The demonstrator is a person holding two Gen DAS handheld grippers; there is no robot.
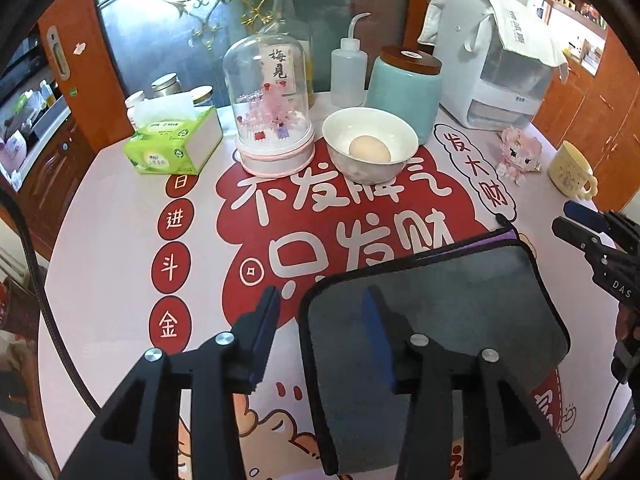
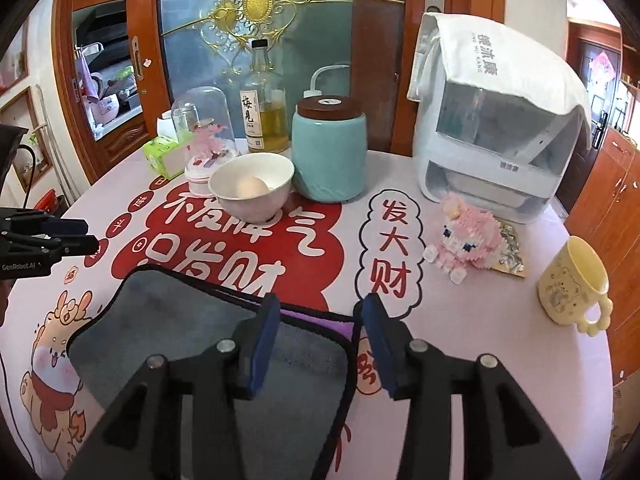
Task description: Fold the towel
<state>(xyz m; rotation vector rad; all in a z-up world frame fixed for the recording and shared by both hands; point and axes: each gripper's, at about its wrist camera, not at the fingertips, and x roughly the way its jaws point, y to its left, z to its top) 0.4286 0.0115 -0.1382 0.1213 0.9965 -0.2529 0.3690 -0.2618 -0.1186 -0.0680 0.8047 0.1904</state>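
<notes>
Hovering over grey towel (image 1: 436, 320), already folded, lying at table's near edge. Left gripper (image 1: 320, 344) and right gripper (image 2: 316, 344) both gaping wide, holding nothing. Next, I judge: pinching corners for another fold.

Readable text: bottle label (image 2: 251, 114) "梅見". Surface cloth (image 2: 256, 236) big white "不发脾气 只发财", speech bubble (image 2: 390, 250) "发大财", red side dots (image 1: 173, 220) "日进斗金". Left hand-held gripper (image 2: 60, 236) body "GenRobot.AI"; right hand-held gripper (image 1: 580, 224) "DAS". Machine cover (image 2: 486, 50) print not clearly legible.

L hand-held gripper (image 1: 320, 336) & R hand-held gripper (image 2: 320, 340): both w/ jaws apart, empty.
</notes>
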